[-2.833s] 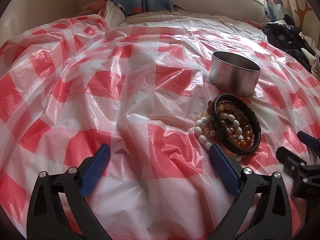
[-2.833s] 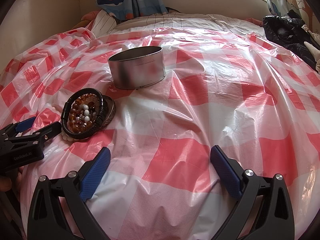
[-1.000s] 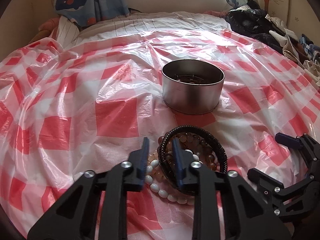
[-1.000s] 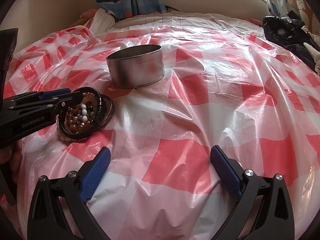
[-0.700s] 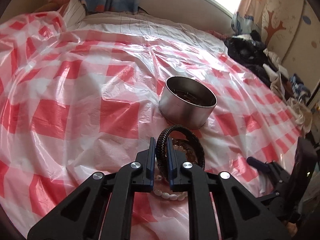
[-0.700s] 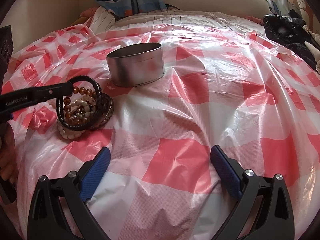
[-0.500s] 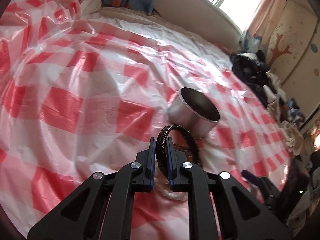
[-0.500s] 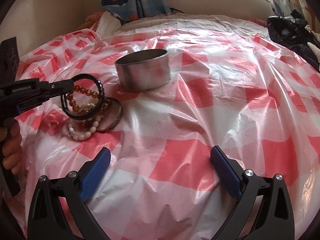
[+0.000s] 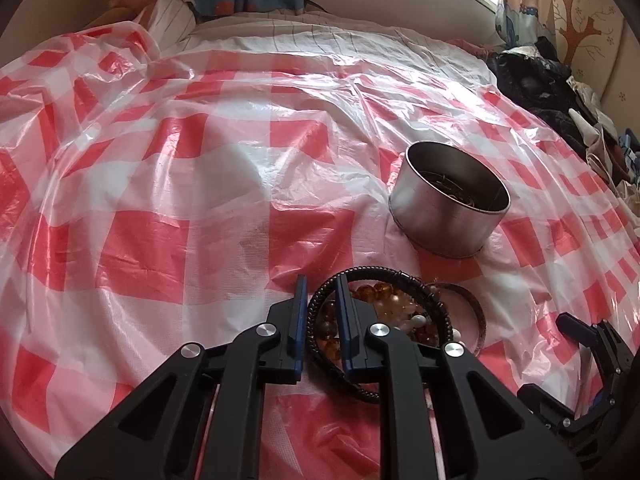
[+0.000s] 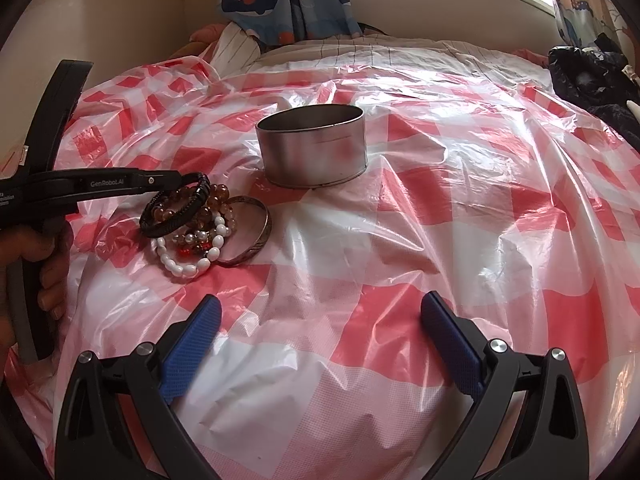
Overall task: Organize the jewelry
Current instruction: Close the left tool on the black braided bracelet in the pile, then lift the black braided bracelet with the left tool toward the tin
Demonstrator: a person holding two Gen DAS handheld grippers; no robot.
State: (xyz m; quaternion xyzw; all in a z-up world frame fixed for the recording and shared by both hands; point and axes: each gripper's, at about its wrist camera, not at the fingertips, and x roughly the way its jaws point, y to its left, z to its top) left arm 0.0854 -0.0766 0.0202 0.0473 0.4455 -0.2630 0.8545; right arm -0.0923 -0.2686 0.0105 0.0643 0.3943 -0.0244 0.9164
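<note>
Low centre in the left wrist view: left gripper point(image 9: 321, 312), jaws clamped on the near rim of a black braided bracelet point(image 9: 384, 276), raised above a pile of amber bead bracelets point(image 10: 218, 200), a white bead bracelet point(image 10: 188, 260) and a metal bangle point(image 10: 256, 236). Bottom of the right wrist view: right gripper point(image 10: 320, 336), jaws spread wide, nothing between them. Further up, right of centre: round metal tin point(image 9: 448, 208) on the red-and-white checked plastic sheet point(image 9: 160, 200).
</note>
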